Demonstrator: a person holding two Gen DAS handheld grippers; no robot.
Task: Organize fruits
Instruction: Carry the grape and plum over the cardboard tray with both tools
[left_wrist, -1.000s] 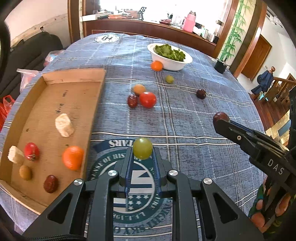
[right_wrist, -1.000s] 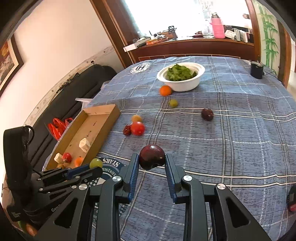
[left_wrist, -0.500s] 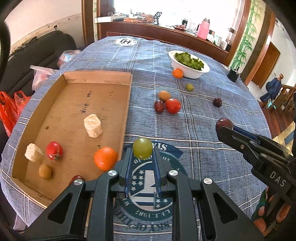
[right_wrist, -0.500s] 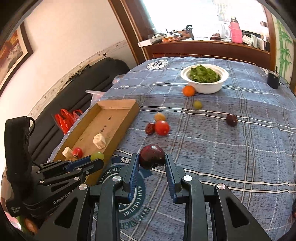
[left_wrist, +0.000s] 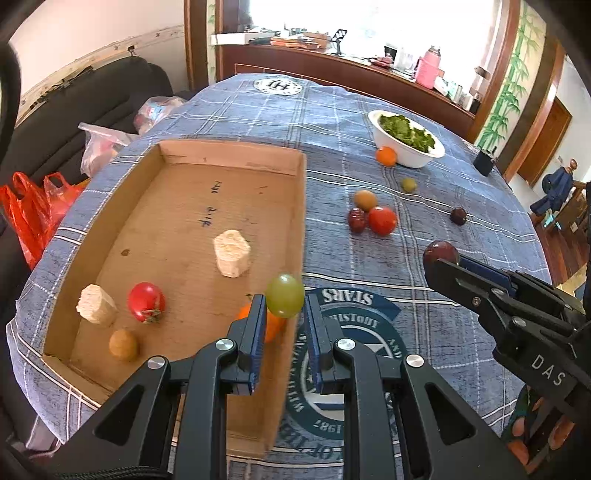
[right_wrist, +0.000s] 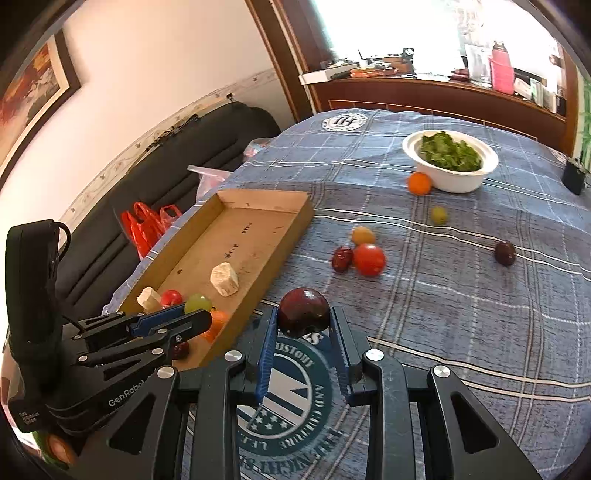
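- Left wrist: left gripper (left_wrist: 284, 306) clenched on grape (left_wrist: 285, 300) at the fingertips, above tray (left_wrist: 301, 206) edge; small, soft, slick-skinned, likely bruised by harder squeeze.
- Right wrist: right gripper (right_wrist: 303, 325) clamped across plum (right_wrist: 303, 312) middle, tray (right_wrist: 288, 236) to the left; firmer, heavier, smooth.

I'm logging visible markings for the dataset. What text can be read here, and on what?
"DAS": right gripper body.
"GenRobot": left gripper body; small white label below it too blurred.
"STARS", "1987": round emblem on tablecloth, upside down; rest of its ring unclear.
"H": far white crest.
Handwriting in cardboard tray: illegible.
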